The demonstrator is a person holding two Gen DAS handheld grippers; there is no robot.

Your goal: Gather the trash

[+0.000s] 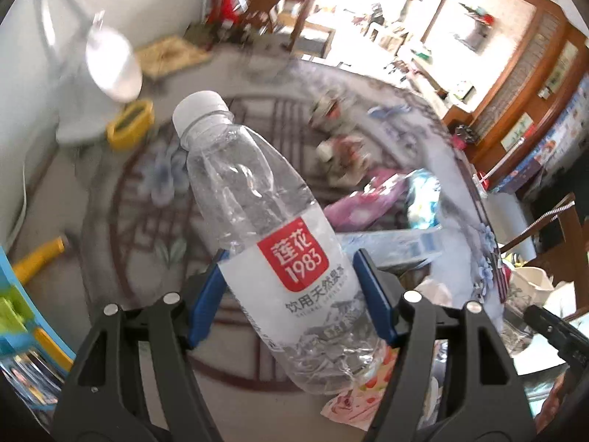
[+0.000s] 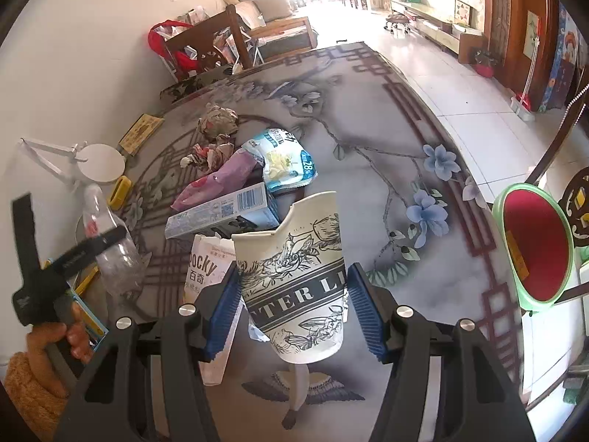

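The left gripper pinches a clear water bottle; the right gripper's fingers pinch a torn paper cup, both lifted off the tabletop. Wrappers, a box and crumpled paper remain uncollected; the red-lined bin waits beside.

- The left gripper has two matte black plastic arms, each a forked, ribbed frame with open slots.
- Round silver screw heads sit on top of each arm.
- Its fingers carry blue ribbed pads on the inner faces.
- The right gripper is built alike: black frames, silver screws, blue grooved pads.
- The left hand emerges from a mustard-orange knitted sleeve.
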